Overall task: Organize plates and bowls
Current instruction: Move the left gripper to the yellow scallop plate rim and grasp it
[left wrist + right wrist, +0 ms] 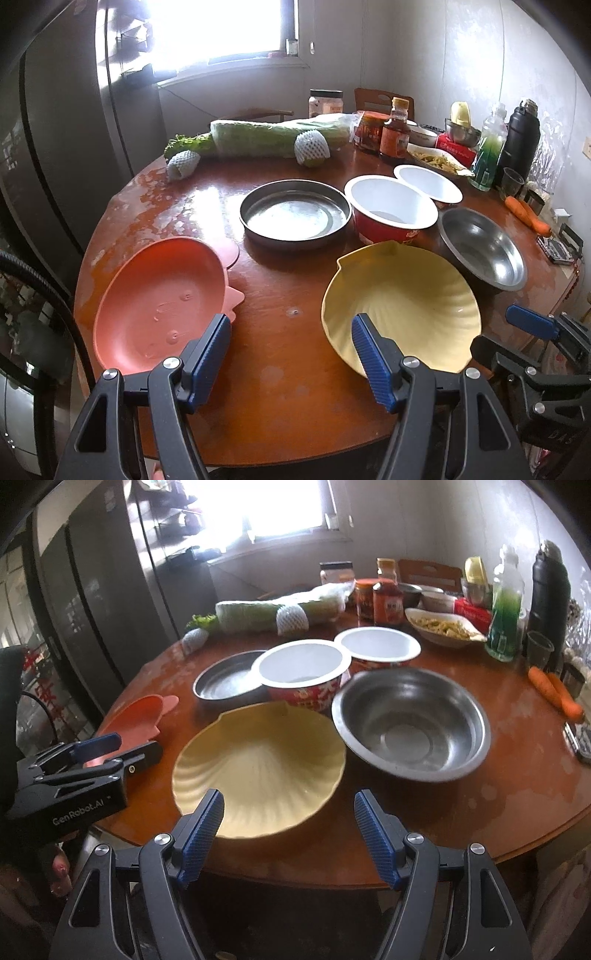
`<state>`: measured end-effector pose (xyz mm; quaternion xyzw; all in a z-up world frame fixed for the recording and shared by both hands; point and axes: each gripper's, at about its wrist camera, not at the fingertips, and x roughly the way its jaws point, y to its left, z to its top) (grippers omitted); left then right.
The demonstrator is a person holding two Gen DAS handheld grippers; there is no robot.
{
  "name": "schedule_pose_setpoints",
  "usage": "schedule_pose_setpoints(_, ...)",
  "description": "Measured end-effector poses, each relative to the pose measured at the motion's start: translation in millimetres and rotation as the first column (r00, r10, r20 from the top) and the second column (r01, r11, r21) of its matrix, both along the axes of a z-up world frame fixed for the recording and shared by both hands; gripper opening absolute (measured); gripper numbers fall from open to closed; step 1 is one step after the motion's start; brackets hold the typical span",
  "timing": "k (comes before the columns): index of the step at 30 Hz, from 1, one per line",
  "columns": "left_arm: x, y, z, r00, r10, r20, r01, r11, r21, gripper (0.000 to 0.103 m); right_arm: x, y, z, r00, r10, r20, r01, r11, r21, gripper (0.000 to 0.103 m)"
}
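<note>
Yellow shell plate (258, 764) untouched; left gripper (291, 350), right gripper (288, 830) angled down, jaws apart, empty.

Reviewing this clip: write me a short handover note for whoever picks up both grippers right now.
Left gripper: open, empty, over the table edge between the pink plate and the yellow shell plate.
Right gripper: open, empty, at the yellow shell plate's near rim.
Behind, all separate on the table: round metal tray, two red paper bowls, steel bowl.
Done: nothing stacked.
Left: group plates together and bowls together.
</note>
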<state>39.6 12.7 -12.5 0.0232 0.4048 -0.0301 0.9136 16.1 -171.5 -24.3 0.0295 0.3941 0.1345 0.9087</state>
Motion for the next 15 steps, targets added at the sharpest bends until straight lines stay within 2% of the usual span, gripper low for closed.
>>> schedule_pose_setpoints(15,25.0,-14.1,-18.1,0.999,-0.031,-0.026,0.031,1.000,-0.006,0.067,17.6,-2.0,-22.3,0.999,-0.019,-0.038,0.020,0.999,0.026,0.075)
